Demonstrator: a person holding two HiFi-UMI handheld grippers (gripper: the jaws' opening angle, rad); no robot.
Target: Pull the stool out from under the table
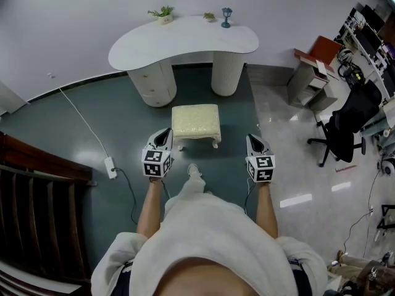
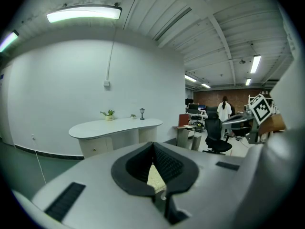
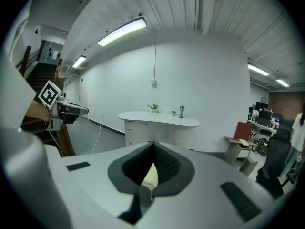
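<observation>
The person stands on the green floor facing a white curved table [image 1: 185,39] set against the wall, with a small potted plant [image 1: 163,12] and a little blue lantern [image 1: 226,17] on top. The cream stool [image 1: 195,122] sits on the floor just in front of the gap between the table's two round pedestals, its padded seat in the open. The person holds the left gripper [image 1: 164,135] near the stool's near left corner and the right gripper [image 1: 253,142] off to the stool's right, neither touching it. On both, the dark jaws meet at the tips and hold nothing; only a sliver of the cream seat shows through the gap behind the tips. One shoe [image 1: 194,170] is planted just short of the stool. A white power strip [image 1: 111,167] lies on the floor to the left, and a black office chair [image 1: 345,125] stands well off to the right.
</observation>
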